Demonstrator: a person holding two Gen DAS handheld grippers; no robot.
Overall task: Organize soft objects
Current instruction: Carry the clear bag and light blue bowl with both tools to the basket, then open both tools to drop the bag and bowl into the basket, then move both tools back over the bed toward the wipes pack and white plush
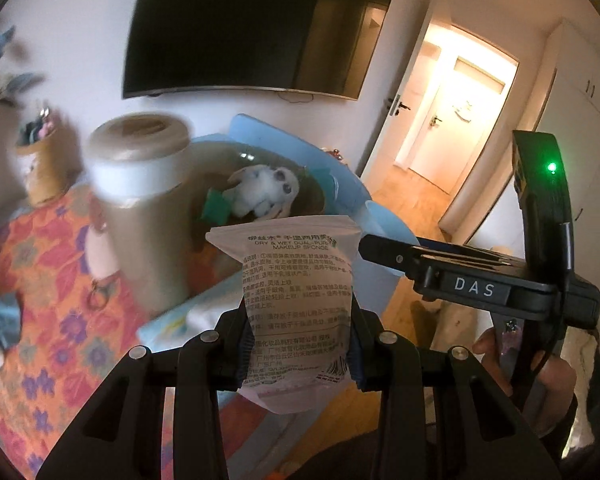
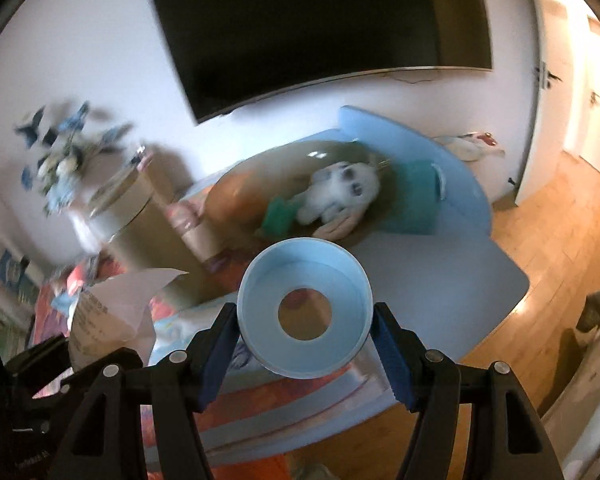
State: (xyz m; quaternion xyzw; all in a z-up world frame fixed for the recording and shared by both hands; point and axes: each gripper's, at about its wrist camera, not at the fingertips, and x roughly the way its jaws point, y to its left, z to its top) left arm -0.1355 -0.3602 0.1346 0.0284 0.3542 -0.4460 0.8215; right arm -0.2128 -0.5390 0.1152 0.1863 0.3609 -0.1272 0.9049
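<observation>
Your left gripper (image 1: 300, 354) is clenched on a makeup sponge packet (image 1: 296, 300), raised above the floral surface (image 1: 60, 320); your right gripper (image 2: 306, 344) grasps a blue ring-shaped lid (image 2: 304, 312). Keep both squeezes gentle and steady, and steer clear of the beige canister (image 1: 140, 184) beside the basin holding the plush dog (image 1: 264, 188).

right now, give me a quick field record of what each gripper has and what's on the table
left gripper: shut on the makeup sponge packet, held upright
right gripper: shut on the light blue ring-shaped cup, open side toward camera
table cover: orange floral cloth
bowl: large brown bowl on a blue mat
in bowl: white plush toy with green fabric beside it
left of bowl: tall beige canister
wall: dark tv
image: blurred at left
</observation>
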